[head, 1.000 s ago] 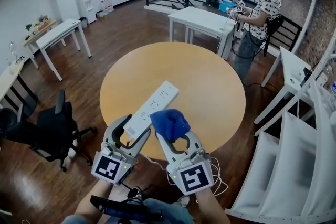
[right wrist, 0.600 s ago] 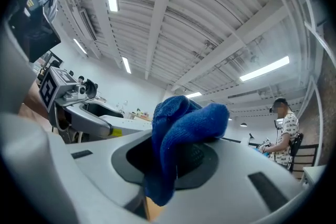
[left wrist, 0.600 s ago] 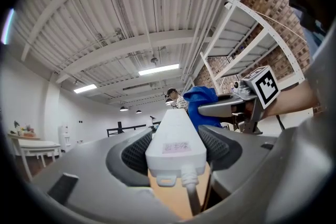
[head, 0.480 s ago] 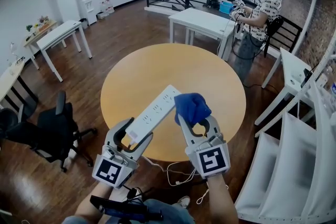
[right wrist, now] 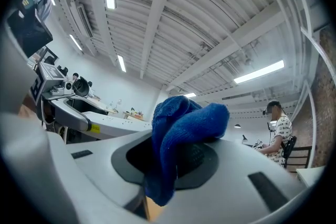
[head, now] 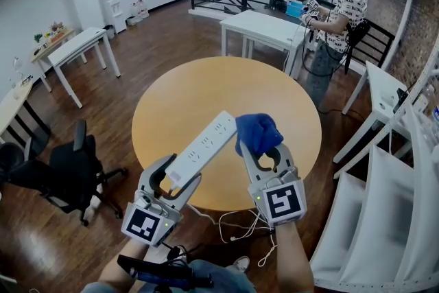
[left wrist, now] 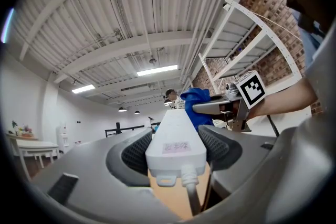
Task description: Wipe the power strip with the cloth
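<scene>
My left gripper [head: 180, 176] is shut on the cable end of a white power strip [head: 201, 148], which slants up and to the right above the round wooden table [head: 206, 96]. In the left gripper view the strip [left wrist: 175, 136] sits squeezed between both pads, its cord hanging down. My right gripper [head: 260, 147] is shut on a bunched blue cloth [head: 256, 132], held just right of the strip's far end. In the right gripper view the cloth [right wrist: 181, 139] bulges out over the jaws.
A white cable [head: 236, 226] trails off the table's near edge to the floor. A black office chair [head: 65, 171] stands at the left. White tables [head: 264, 27] and a standing person [head: 339, 17] are beyond, with white shelving [head: 384, 202] at the right.
My right gripper has carried the cloth to the right and away from me, from over the strip's near middle to beside its far end. The left gripper and strip have stayed put.
</scene>
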### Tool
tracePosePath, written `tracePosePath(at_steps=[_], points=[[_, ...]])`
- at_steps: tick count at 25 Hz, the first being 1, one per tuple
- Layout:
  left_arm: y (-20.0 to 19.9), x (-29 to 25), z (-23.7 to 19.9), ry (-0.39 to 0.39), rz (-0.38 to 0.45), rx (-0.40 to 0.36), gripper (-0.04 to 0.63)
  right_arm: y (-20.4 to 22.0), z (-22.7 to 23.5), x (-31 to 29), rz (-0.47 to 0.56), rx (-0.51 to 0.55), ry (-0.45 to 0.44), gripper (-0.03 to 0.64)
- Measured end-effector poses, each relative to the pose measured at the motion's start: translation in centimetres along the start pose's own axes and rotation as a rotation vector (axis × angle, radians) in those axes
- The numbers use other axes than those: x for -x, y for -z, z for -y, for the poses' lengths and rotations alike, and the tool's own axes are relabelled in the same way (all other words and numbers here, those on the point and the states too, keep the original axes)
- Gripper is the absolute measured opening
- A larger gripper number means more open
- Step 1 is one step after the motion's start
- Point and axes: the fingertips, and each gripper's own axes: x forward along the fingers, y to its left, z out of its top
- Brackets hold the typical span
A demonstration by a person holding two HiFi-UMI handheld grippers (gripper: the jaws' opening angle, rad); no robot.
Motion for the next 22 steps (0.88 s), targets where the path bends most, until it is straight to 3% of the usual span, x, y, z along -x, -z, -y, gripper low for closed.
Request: tracePosePath(at_steps=[22], points=[[0.0,-1.4,-1.2,-0.032,-0.011,0.033,0.279,-1.9,-10.2,1.1,0.07,-0.03,-0.169,0.077]])
